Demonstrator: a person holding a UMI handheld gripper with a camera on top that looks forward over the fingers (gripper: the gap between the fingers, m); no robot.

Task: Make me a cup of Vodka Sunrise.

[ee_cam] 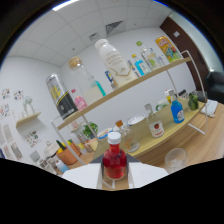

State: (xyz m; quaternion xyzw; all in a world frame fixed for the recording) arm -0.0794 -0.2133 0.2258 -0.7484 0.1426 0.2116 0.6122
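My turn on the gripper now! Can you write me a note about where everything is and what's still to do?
Gripper: its jaws are hidden in the dark lower part of the view, so open or shut can't be told. A red bottle with a white cap sits right at them, apparently held.
Empty clear glass stands on the wooden counter, beside the red bottle.
Clear bottle with a red label stands farther back; taller bottles fill the shelf.
Done: nothing poured that shows.
Left: the pouring into the glass.
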